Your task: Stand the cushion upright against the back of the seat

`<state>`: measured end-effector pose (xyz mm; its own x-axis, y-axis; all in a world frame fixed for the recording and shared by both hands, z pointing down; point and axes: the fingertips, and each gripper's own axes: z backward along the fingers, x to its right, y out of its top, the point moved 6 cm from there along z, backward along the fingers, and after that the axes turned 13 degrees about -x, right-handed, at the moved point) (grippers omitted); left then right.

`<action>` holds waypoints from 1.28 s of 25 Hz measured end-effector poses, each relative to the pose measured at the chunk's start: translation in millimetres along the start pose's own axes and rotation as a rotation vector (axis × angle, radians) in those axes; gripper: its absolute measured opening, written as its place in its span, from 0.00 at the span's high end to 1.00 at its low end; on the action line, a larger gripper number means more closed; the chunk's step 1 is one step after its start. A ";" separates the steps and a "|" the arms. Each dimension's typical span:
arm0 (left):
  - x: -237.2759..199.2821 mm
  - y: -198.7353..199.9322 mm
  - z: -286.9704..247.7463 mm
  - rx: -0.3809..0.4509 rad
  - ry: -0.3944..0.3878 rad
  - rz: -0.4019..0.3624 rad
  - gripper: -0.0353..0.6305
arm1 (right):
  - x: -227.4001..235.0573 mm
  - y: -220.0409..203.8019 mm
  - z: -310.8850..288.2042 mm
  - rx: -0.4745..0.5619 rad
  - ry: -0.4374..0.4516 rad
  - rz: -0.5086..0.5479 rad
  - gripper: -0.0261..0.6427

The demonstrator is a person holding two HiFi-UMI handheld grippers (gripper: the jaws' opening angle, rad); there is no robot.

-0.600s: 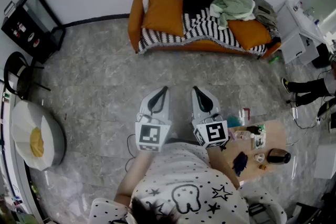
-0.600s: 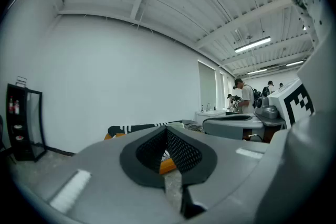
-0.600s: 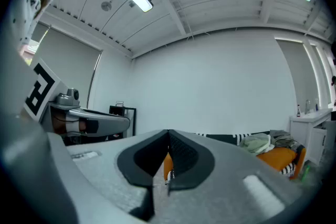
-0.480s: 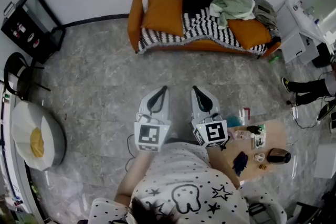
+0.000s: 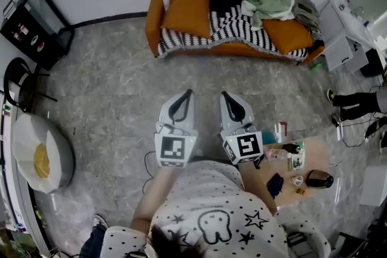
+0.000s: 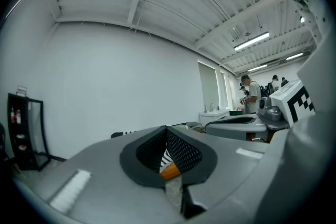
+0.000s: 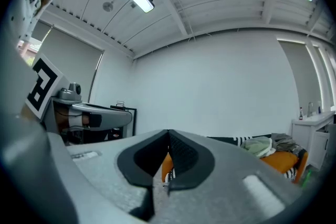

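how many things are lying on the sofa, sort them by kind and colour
orange cushions: 2
striped blanket: 1
green cloth: 1
grey cloth: 1
total: 5

The plump orange cloth cushion looks matt and finely woven. Under it, the black-and-white striped throw has a coarser knitted texture, and the crumpled pale green cloth looks thin and soft. The grey marbled floor is smooth tile with a faint sheen. The small light wooden counter is smooth and matt. The left gripper and right gripper have grainy, matt grey plastic shells, and the black rubbery pads inside the jaws are dimpled.
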<state>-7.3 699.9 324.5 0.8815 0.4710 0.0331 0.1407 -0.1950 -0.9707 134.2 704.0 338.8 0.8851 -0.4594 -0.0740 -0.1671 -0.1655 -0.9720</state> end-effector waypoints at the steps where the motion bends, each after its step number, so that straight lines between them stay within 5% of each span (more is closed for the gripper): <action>1: 1.3 3.8 -3.1 0.002 0.015 -0.024 0.97 | 2.4 2.1 -0.6 0.009 0.003 0.010 0.97; 4: 5.6 9.6 -19.0 0.005 0.039 -0.057 0.97 | 11.8 7.4 -4.1 0.032 0.016 0.032 0.97; 10: 17.4 1.2 -49.8 -0.026 0.010 0.049 0.97 | 36.2 -2.4 -7.0 -0.001 -0.049 -0.022 0.97; 15: 19.4 -3.0 -61.0 -0.018 -0.028 0.058 0.97 | 38.4 -12.7 -18.0 -0.024 -0.054 -0.037 0.97; 32: -82.3 -4.0 -99.9 -0.062 -0.090 0.054 0.97 | 6.2 8.7 -120.3 -0.062 -0.095 -0.105 0.97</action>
<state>-35.3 576.0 349.4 0.8447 0.5334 -0.0434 0.1241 -0.2741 -0.9537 86.0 594.8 356.7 0.9359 -0.3523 0.0035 -0.0955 -0.2635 -0.9599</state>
